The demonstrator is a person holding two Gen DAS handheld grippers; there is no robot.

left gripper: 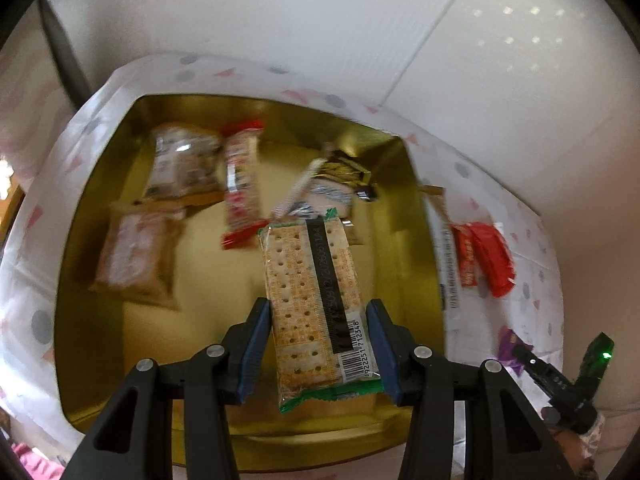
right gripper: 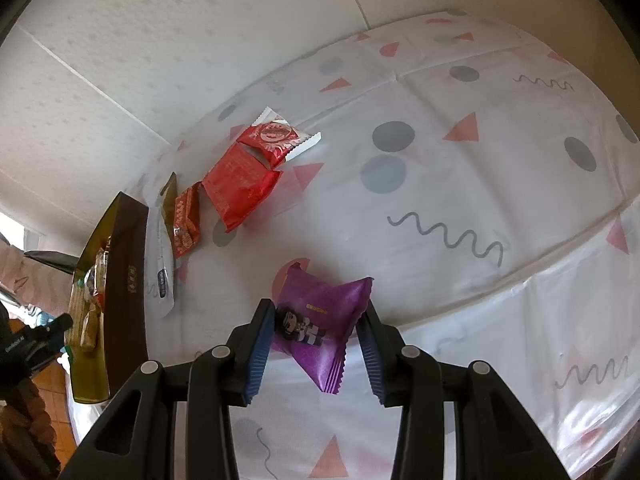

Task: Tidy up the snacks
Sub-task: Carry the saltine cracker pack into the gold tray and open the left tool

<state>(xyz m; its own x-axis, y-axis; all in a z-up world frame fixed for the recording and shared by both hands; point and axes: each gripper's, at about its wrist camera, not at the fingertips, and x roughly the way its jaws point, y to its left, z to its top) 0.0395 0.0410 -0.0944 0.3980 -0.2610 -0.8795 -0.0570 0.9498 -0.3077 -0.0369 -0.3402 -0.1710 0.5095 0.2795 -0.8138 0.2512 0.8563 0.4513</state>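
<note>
My left gripper (left gripper: 318, 320) is shut on a cracker packet (left gripper: 312, 288) with green ends and a barcode, and holds it over the open gold tin (left gripper: 400, 208). Several wrapped snacks lie in the tin: two brown packets (left gripper: 184, 160) (left gripper: 136, 256), a red-ended one (left gripper: 240, 184) and a black and gold one (left gripper: 344, 168). My right gripper (right gripper: 318, 320) is shut on a purple snack packet (right gripper: 320, 332) above the patterned tablecloth (right gripper: 480, 160), to the right of the tin (right gripper: 124, 280). The right gripper also shows at the lower right of the left wrist view.
Between the tin and my right gripper lie a large red packet (right gripper: 244, 188), a red and white one (right gripper: 280, 140), a small red one (right gripper: 186, 220) and a long white packet (right gripper: 162, 264). A white wall rises behind the table. The table's edge runs close on the right.
</note>
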